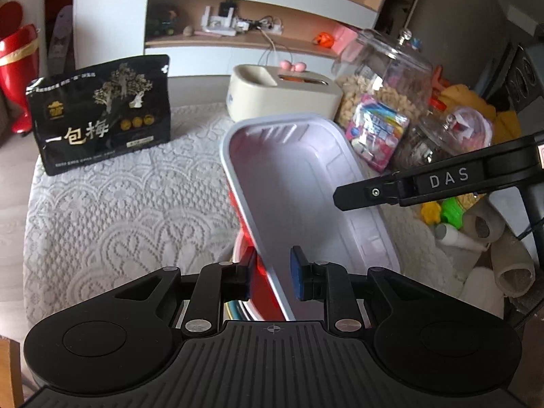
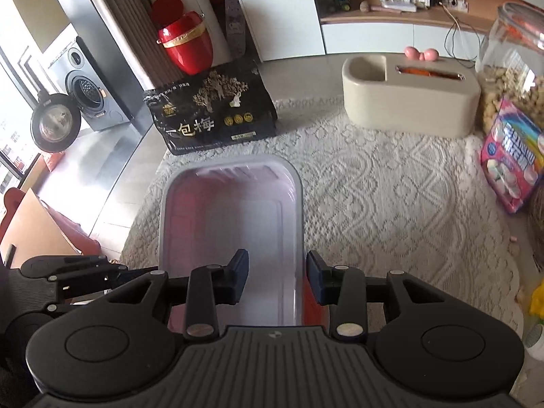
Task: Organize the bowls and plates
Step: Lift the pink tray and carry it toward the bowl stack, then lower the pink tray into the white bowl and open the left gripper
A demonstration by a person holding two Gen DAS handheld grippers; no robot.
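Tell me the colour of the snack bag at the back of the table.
Black with gold tree art and white characters; the bag shows best in the left wrist view.

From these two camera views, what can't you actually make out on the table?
- Red dish, left wrist view: mostly hidden under the pale tray.
- Tray's near end, both views: cut off behind the gripper bodies.
- Left gripper: whether its pads press the tray rim is unclear.
- Cookie jar, right wrist view: cut by the edge.

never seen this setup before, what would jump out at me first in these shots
The pale rectangular tray fills the middle of both views, sitting over something red on the lace tablecloth, with the left gripper and right gripper each straddling a rim. Behind it stands a black snack bag with gold print, next to a cream tissue box and clear glass jars at the right.
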